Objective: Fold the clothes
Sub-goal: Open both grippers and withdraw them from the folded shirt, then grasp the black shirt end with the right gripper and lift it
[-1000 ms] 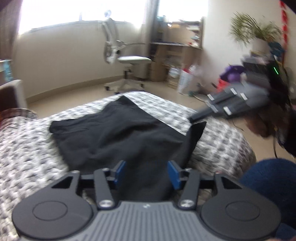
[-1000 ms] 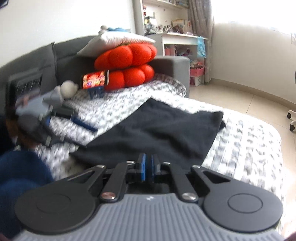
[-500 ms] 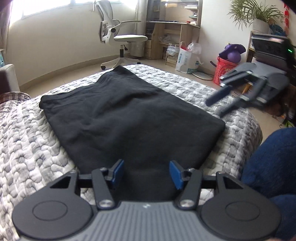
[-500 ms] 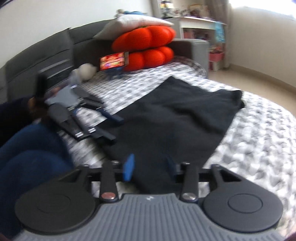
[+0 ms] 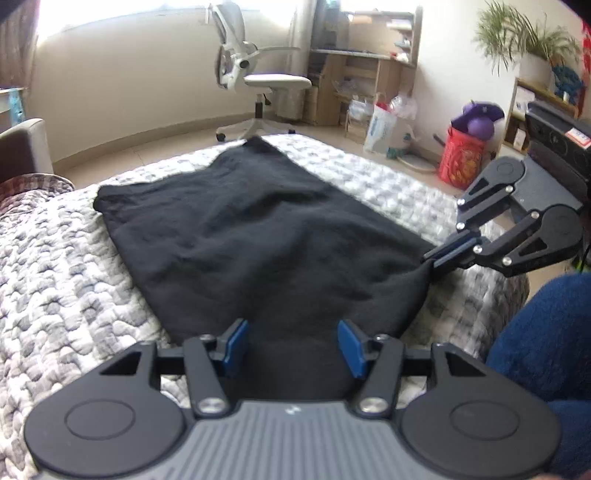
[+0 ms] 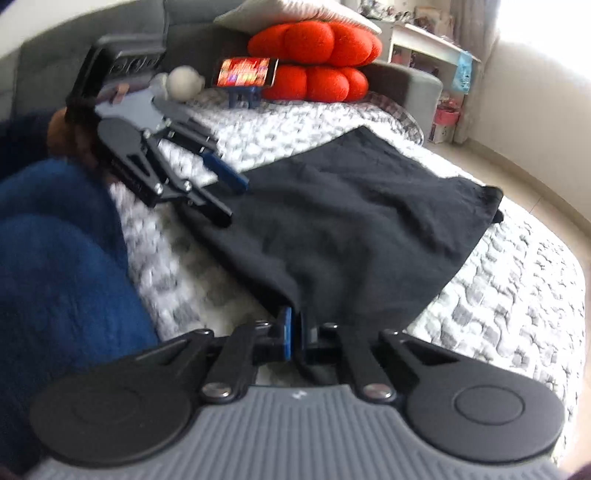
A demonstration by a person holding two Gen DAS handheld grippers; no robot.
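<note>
Black garment [image 5: 258, 236], spread flat across a bed with a grey-and-white quilted cover [image 5: 55, 266], near edge hanging toward the person's blue-clad legs [image 5: 543, 332].

Around it, in the left wrist view: white office chair [image 5: 255, 77] on the floor beyond the bed's far end, wooden desk with shelves [image 5: 365, 62] behind it, bags and a red bucket [image 5: 461, 158] on the floor to the right, potted plant [image 5: 528, 40] on a shelf. In the right wrist view: grey sofa back [image 6: 92, 44], two stacked red cushions [image 6: 317, 59] under a pale pillow [image 6: 291, 14], a lit phone on a small stand [image 6: 245, 74], a pale round soft toy [image 6: 183, 83]. Nothing lying on the cloth itself.

Cloth dark, matte, softly rumpled, with shallow wrinkles across the middle; far corners lying on the quilt, one of them bunched into a small fold [image 6: 491, 199].

Left hand-held gripper [image 5: 293, 345] with blue pads wide apart, poised over the near edge of the cloth, gripping nothing. Right hand-held gripper [image 6: 293, 332] pinched tight on the near right corner of the cloth, fabric drawn up into a taut ridge from that point.
</note>
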